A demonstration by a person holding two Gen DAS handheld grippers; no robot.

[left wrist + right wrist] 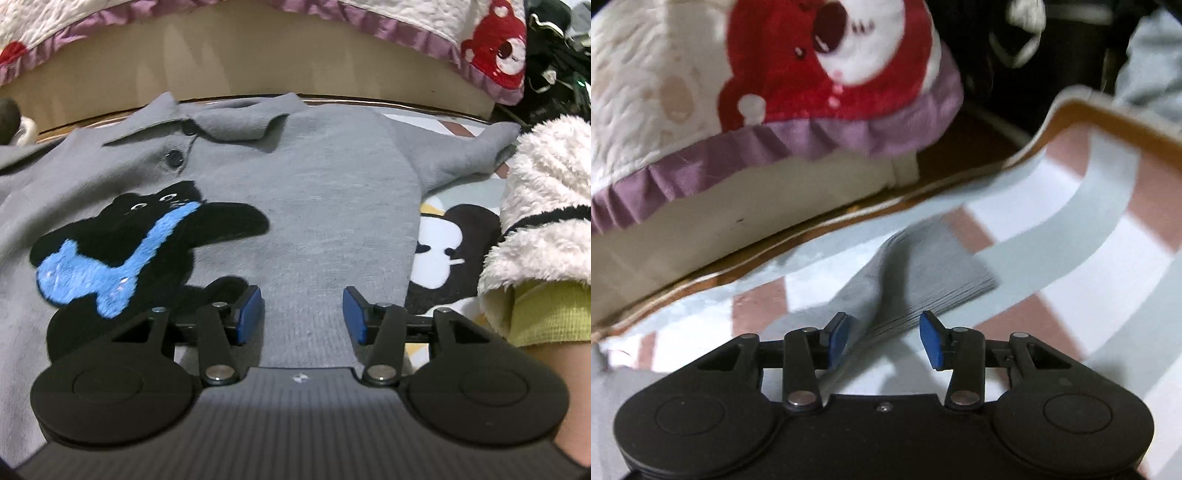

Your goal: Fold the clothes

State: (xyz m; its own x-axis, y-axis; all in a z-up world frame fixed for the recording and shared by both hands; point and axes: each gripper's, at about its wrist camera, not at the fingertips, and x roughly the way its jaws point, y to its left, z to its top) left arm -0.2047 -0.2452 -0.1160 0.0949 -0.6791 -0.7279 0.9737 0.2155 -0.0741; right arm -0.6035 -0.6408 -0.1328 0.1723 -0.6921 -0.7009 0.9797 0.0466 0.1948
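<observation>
Sweater (314,192), grey and with a collar, lies flat and face up on a patterned mat (443,236), and this sweater is the landmark for all places here. On its chest sits a black cat patch (122,243) with a blue fish shape, and two dark buttons (173,158) stand just under the collar. The left gripper (303,312) hovers above the lower part of the sweater, near the cat patch; its blue pads (251,314) stand apart and nothing is between them. A fluffy white sleeve (546,206) of the person is at the sweater's side edge. The right gripper (884,338) is over the sweater's ribbed cuff (945,273), which lies on the striped mat; its jaws are spread, the cuff runs between them but the pads do not press it. Beyond the sweater's collar stands a bed with a purple-frilled quilt (406,26)
</observation>
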